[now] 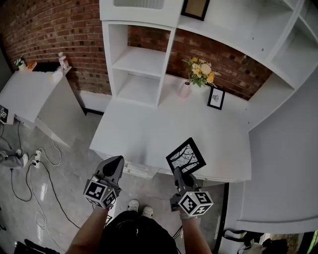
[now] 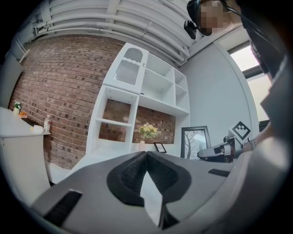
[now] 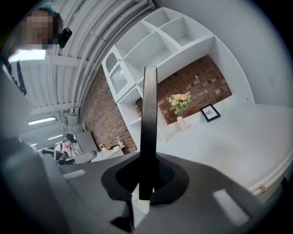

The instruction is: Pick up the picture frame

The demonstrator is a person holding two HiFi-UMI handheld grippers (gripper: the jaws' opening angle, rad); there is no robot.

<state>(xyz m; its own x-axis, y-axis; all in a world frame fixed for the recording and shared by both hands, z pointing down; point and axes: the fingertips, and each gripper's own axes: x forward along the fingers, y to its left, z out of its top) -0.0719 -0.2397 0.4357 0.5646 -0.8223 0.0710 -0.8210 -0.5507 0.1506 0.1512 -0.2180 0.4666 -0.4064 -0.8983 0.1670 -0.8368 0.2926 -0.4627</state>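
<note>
A black picture frame [image 1: 185, 156] with a tree print hangs above the white desk's [image 1: 144, 134] front edge, with my right gripper [image 1: 178, 172] shut on its lower edge. In the right gripper view the frame [image 3: 148, 128] stands edge-on, upright between the jaws. The left gripper view shows the same frame [image 2: 195, 142] at right, with the right gripper [image 2: 203, 155] under it. My left gripper [image 1: 115, 162] hovers shut and empty just before the desk's front left; its pads [image 2: 137, 171] meet with nothing between them.
A second small framed picture [image 1: 215, 97] and a vase of flowers [image 1: 198, 75] stand at the desk's back by the brick wall. White shelves [image 1: 141, 59] rise at back left, and another framed picture [image 1: 195, 8] sits on top. Cables [image 1: 37, 163] lie on the floor left.
</note>
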